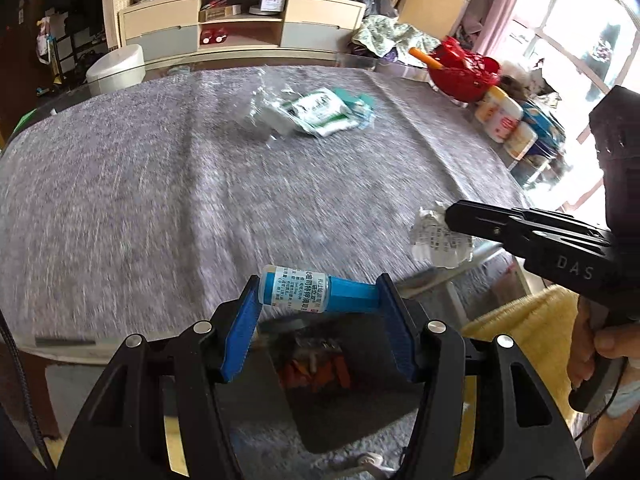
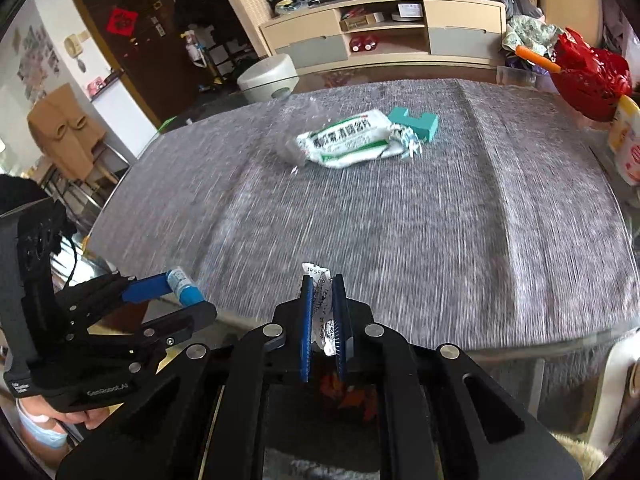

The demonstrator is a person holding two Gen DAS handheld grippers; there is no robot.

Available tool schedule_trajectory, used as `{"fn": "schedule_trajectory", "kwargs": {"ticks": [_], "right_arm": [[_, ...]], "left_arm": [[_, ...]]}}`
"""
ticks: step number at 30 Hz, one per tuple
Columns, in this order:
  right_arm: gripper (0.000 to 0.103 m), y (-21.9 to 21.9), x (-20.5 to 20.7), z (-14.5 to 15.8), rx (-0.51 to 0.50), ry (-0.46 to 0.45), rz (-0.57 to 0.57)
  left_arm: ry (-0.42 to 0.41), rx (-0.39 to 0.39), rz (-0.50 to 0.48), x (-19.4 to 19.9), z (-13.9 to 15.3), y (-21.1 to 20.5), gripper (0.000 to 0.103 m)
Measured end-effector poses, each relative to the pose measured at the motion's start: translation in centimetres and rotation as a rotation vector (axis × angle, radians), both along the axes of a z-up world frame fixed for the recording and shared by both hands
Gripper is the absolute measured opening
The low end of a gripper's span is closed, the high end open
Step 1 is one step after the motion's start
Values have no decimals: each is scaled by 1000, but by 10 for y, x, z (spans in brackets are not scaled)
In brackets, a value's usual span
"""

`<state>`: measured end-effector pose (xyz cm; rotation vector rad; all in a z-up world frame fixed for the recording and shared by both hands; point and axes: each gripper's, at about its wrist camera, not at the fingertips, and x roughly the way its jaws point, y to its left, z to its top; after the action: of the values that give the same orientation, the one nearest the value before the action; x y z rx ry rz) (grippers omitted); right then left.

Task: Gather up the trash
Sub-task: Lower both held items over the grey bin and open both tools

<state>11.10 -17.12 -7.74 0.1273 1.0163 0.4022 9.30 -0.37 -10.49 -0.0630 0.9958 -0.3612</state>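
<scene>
My left gripper (image 1: 318, 294) is shut on a small bottle with a blue cap (image 1: 312, 291), held crosswise just past the table's near edge; it also shows in the right wrist view (image 2: 182, 285). My right gripper (image 2: 322, 294) is shut on a crumpled white paper slip (image 2: 320, 304), which also shows in the left wrist view (image 1: 438, 236). A dark bin with orange scraps inside (image 1: 316, 372) sits below both grippers, off the table edge. On the grey tablecloth far ahead lie a white-green medicine packet (image 2: 348, 140), a teal box (image 2: 418, 122) and clear plastic wrap (image 2: 296, 136).
A red bowl (image 2: 588, 76) with a red mesh bag, and white containers (image 1: 506, 120), stand at the table's right edge. A long cabinet (image 2: 384, 32) and a white bucket (image 2: 268, 76) stand beyond the table. A yellow towel (image 1: 528, 320) lies at the right.
</scene>
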Motion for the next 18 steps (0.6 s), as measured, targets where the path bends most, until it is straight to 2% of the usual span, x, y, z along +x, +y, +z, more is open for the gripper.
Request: {"fn": "schedule_trajectory", "kwargs": {"ticks": [6, 18], "right_arm": [[11, -7, -32, -16, -2, 29, -7], [11, -5, -70, -71, -15, 140, -16]], "left_arm": [[24, 6, -30, -33, -12, -10, 55], [142, 0, -50, -72, -71, -27, 55]]}}
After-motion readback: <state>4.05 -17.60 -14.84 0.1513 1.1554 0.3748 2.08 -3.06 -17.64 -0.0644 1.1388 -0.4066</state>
